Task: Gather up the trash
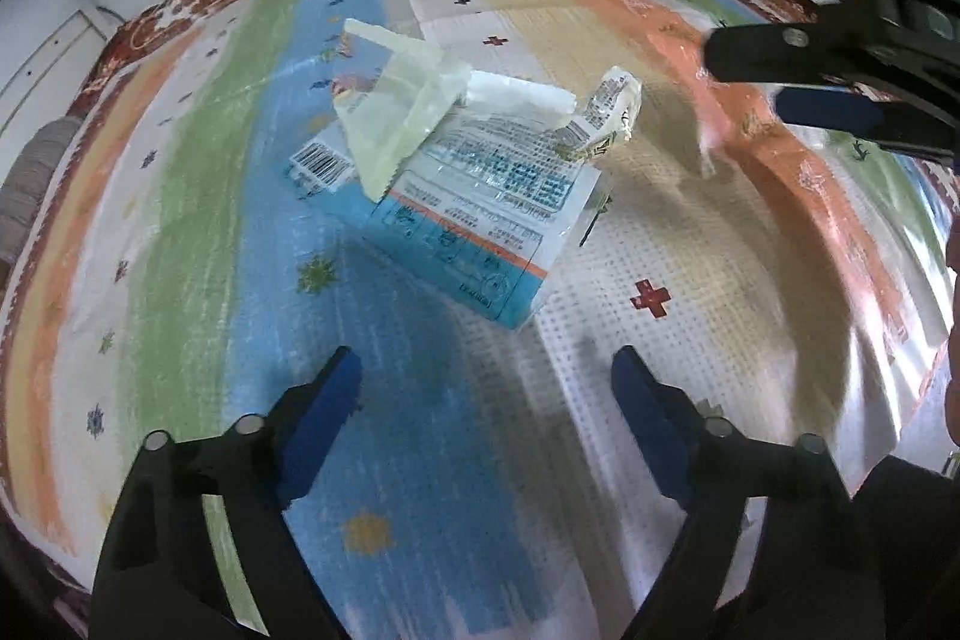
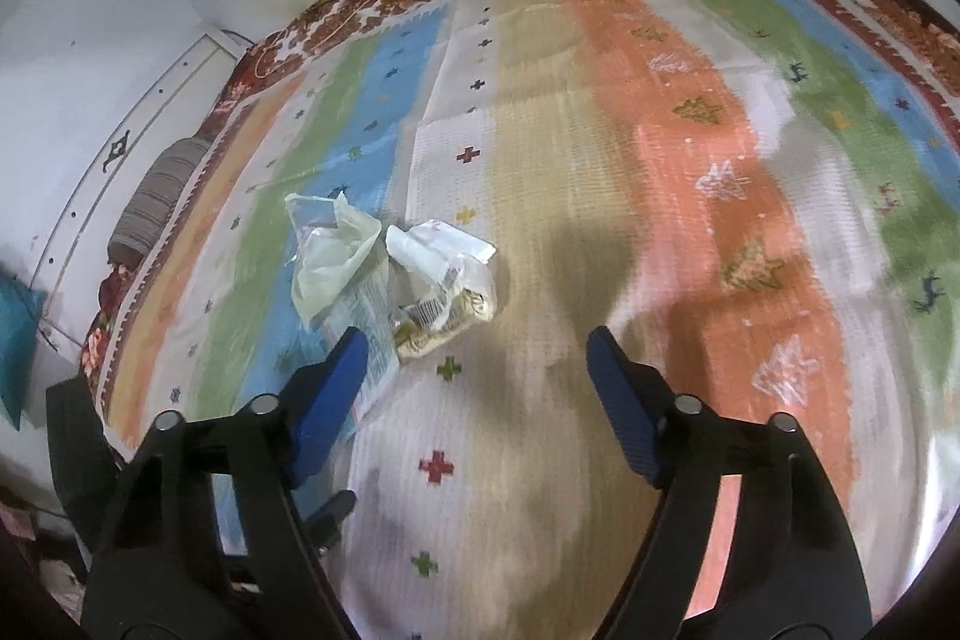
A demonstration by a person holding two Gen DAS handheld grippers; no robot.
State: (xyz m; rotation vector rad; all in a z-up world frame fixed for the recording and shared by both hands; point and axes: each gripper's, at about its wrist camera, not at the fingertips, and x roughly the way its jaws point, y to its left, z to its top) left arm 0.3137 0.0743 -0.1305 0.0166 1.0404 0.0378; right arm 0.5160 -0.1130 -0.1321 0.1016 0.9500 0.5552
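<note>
Across the striped rug (image 1: 198,196) the trash lies in 1 small heap, and from your left wrist camera it sits at about 12 o'clock, ahead of the fingertips. Lowest in the heap is a flat blue-and-white printed packet (image 1: 480,220) with a barcode on its 9 o'clock corner. Over its far edge lies a pale translucent plastic bag (image 1: 402,112), partly folded up. At about 2 o'clock from the packet a crumpled cream wrapper (image 1: 606,118) with small print touches the heap's edge.

Your left gripper (image 1: 486,370) has its 2 blue-padded fingers (image 1: 327,400) spread wide over bare rug. Nothing is between them, and the packet's near corner lies just beyond the tips. Your right gripper (image 1: 744,70) enters this view from 2 o'clock, its 2 fingers apart, with its tips near the cream wrapper but not touching it; the picture is blurred there.

From your right wrist camera the same heap sits at 10 o'clock. You see the plastic bag (image 2: 336,256) on the left, the crumpled wrapper (image 2: 444,292) on the right and a strip of the printed packet (image 2: 372,328) below them. The right gripper (image 2: 477,346) is also spread, with only rug between its fingers. Its left fingertip (image 2: 336,382) overlaps the packet's edge in the picture; whether it touches I cannot tell.
</note>
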